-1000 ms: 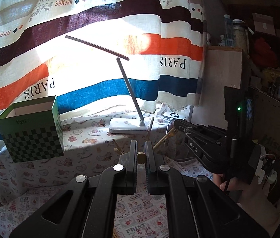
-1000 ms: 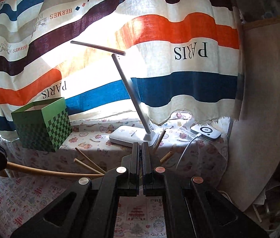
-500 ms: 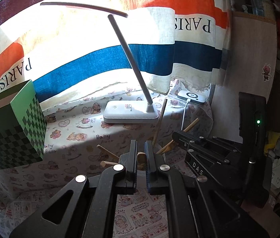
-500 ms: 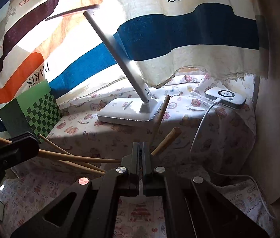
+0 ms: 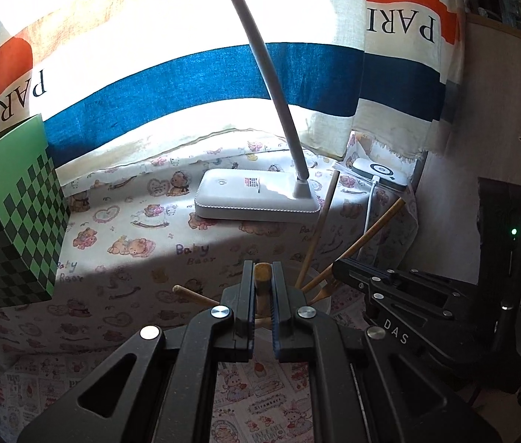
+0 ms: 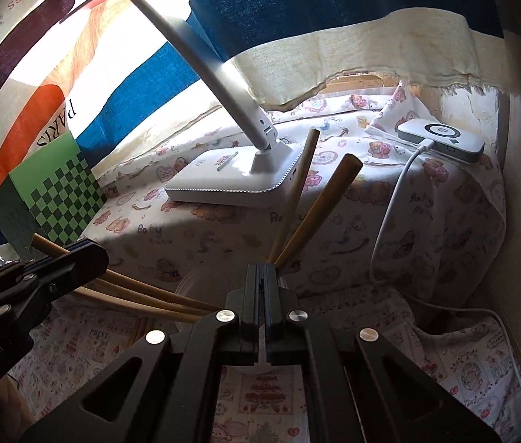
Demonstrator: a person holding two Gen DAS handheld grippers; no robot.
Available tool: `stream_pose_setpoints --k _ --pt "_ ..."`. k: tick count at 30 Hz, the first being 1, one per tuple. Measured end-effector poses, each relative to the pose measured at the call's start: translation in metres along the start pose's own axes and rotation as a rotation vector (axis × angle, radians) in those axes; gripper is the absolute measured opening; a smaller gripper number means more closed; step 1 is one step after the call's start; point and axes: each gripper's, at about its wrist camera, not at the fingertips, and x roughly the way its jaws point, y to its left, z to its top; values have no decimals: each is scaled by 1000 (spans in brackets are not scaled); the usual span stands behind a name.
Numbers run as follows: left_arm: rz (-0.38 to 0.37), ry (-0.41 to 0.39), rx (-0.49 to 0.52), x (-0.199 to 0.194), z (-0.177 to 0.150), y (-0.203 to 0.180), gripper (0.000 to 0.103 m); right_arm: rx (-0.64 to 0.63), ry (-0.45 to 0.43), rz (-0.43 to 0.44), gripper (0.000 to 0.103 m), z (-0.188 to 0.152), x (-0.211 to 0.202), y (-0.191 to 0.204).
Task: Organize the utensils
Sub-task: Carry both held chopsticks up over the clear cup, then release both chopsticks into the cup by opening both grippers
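My left gripper (image 5: 262,284) is shut on the rounded end of a wooden utensil handle (image 5: 262,273). In the right wrist view the left gripper (image 6: 92,254) comes in from the left, the handle end (image 6: 44,240) poking out behind it. Several long wooden handles (image 6: 142,291) run from there toward a clear container (image 6: 190,280) low in the middle. Two more wooden handles (image 6: 293,192) stand up from it, tilted right. My right gripper (image 6: 260,277) is shut just in front of them, nothing visibly between its pads. It also enters the left wrist view, right gripper (image 5: 339,268), with fork tines (image 5: 325,289) just below its tip.
A white desk lamp base (image 5: 256,199) sits on the raised, cloth-covered ledge behind the utensils. A green checkered box (image 5: 9,229) stands at the left. A white charger (image 6: 441,140) with its cable (image 6: 382,229) lies at the right, near the wall. A striped curtain hangs behind.
Both grippers have moved forward and down toward the ledge, and both views tilted downward. The lamp base and upright handles are now nearer. Both stay shut.
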Motion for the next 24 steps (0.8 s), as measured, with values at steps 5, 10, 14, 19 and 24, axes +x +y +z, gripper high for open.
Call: stream_pose_setpoints --k 5,10,14,19,24 --pt "16 -20 18 -2 2 0 6 6 13 -7 2 -2 4 -2" --pt "18 -57 22 -16 3 1 6 14 6 -17 2 -3 3 -3" --pt "39 -94 46 -30 5 -2 7 11 4 -15 2 -2 1 -2" --pt "52 -134 47 -45 7 0 12 -1 9 -17 3 -1 -4 0" --pt "68 -184 25 -62 8 7 35 -1 14 -11 22 1 -13 0"
